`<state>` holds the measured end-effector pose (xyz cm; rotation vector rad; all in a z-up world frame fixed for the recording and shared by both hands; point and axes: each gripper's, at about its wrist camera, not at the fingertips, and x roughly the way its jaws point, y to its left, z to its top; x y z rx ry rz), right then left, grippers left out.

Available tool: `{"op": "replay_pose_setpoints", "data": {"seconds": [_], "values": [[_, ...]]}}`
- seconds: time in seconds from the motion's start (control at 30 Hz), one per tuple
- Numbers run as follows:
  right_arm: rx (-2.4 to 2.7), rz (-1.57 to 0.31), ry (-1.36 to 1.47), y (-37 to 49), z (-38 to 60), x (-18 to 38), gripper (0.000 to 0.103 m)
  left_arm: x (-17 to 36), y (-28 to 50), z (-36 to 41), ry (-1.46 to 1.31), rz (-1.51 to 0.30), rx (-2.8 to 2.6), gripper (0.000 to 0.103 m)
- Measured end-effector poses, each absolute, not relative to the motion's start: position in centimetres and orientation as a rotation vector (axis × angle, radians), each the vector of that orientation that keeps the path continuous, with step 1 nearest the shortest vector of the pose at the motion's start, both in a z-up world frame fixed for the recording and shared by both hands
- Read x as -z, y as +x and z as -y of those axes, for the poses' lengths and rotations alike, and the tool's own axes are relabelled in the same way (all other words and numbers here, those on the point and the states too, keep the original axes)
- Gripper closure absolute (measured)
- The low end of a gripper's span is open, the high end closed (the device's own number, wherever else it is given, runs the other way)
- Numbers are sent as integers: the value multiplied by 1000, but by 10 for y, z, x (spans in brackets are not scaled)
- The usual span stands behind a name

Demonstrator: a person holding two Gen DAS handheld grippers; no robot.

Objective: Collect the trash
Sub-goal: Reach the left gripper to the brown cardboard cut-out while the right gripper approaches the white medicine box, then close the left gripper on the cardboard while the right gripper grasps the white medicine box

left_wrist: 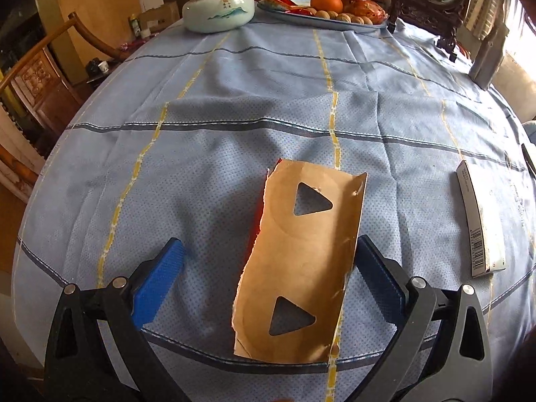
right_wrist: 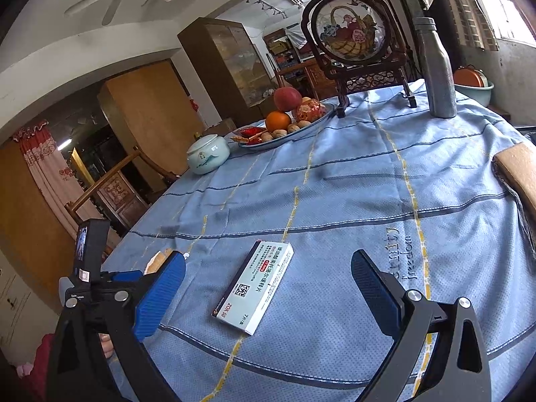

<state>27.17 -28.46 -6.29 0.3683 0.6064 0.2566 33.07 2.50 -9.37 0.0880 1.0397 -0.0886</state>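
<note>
L gripper (left_wrist: 268,268) is wide open, blue pads spread over the table. Torn brown cardboard piece (left_wrist: 298,261) w/ two triangular cut-outs lies flat on the blue tablecloth (left_wrist: 234,117) between the fingers; its right edge sits just beside or touching the right pad, can't tell which, left pad well clear. Red shows along the cardboard's left torn edge.

R gripper (right_wrist: 268,284) is also wide open, not holding anything. White medicine box (right_wrist: 254,286) marked "ZOK 50" lies flat on the cloth between its fingers, touching neither.

In the L view that box (left_wrist: 480,221) lies to the right of the cardboard, apart from it.

Far side: white lidded ceramic jar (left_wrist: 217,8) at left, fruit plate (right_wrist: 284,127) w/ orange, nuts, red wrappers in the middle, framed embroidery stand (right_wrist: 348,33) and grey metal bottle (right_wrist: 437,67) to the right.
</note>
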Motion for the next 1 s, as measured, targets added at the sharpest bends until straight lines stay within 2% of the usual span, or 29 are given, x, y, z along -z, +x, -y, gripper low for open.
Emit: {"op": "replay_pose_setpoints", "data": {"seconds": [0.4, 0.83, 1.0], "values": [[-205, -714, 323, 287, 275, 74, 6, 94, 330, -27, 102, -1029, 124, 6], [-130, -933, -29, 331, 187, 93, 6, 93, 327, -29, 101, -1026, 133, 6], [-70, -971, -122, 339, 183, 100, 7, 93, 327, -29, 100, -1026, 133, 6]]}}
